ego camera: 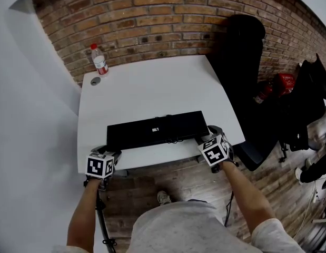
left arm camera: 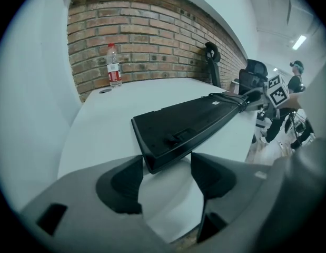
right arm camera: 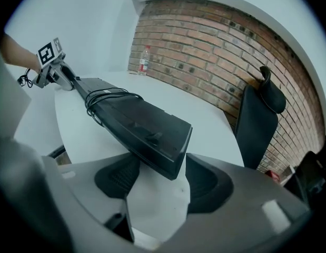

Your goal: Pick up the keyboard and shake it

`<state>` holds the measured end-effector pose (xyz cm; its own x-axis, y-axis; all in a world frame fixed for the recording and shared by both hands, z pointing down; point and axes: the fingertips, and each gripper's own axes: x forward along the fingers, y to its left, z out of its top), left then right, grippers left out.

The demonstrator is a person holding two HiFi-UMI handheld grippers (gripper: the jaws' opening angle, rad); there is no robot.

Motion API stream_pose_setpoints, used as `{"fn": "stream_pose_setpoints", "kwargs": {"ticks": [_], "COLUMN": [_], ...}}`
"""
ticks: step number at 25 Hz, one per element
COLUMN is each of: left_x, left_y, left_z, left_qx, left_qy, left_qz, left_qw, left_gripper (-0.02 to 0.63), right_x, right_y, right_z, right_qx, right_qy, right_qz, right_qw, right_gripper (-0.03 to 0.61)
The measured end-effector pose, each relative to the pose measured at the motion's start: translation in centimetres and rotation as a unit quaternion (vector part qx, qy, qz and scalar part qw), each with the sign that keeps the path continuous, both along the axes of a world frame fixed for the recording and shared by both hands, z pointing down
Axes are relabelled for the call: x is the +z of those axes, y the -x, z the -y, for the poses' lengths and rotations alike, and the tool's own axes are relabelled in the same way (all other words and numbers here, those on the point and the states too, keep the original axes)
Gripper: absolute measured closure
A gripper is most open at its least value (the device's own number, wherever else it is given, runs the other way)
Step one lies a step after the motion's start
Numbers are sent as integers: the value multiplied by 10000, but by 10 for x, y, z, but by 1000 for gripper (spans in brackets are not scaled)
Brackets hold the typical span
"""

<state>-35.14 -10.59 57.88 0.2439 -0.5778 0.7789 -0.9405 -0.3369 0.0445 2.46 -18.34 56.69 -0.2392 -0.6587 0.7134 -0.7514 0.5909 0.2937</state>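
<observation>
A black keyboard (ego camera: 155, 129) lies upside down on the white table (ego camera: 152, 83), near its front edge, with its cable (right arm camera: 107, 96) bundled on top. My left gripper (ego camera: 110, 153) is at the keyboard's left end. In the left gripper view the keyboard (left arm camera: 189, 123) has its corner between the jaws of that gripper (left arm camera: 165, 181), with a gap on the right side. My right gripper (ego camera: 207, 134) is at the right end. There the keyboard (right arm camera: 136, 123) reaches in between the spread jaws of the right gripper (right arm camera: 157, 181), and the pads do not press on it.
A plastic bottle (ego camera: 100, 61) with a red cap stands at the table's far left corner, next to a cable hole (ego camera: 95, 80). A black chair (ego camera: 241, 62) stands against the brick wall to the right of the table. Bags lie on the floor at far right.
</observation>
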Motion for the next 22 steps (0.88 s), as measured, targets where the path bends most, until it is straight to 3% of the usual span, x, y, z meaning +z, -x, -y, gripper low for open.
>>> {"fn": "stream_pose_setpoints", "kwargs": {"ticks": [10, 22], "left_x": [-1, -40], "left_y": [-9, -79], "left_z": [-33, -59], "left_qx": [-238, -635], "left_qy": [39, -617], "left_qz": [16, -408], "left_qw": [9997, 9952], "left_gripper": [328, 378], "right_x": [2, -42], "right_y": [-16, -17], "right_z": [-18, -60], "right_qx": [-155, -256], "right_qy": [278, 26], "right_qz": [106, 1138], "right_qw": [9994, 9932], "right_gripper": [315, 411]}}
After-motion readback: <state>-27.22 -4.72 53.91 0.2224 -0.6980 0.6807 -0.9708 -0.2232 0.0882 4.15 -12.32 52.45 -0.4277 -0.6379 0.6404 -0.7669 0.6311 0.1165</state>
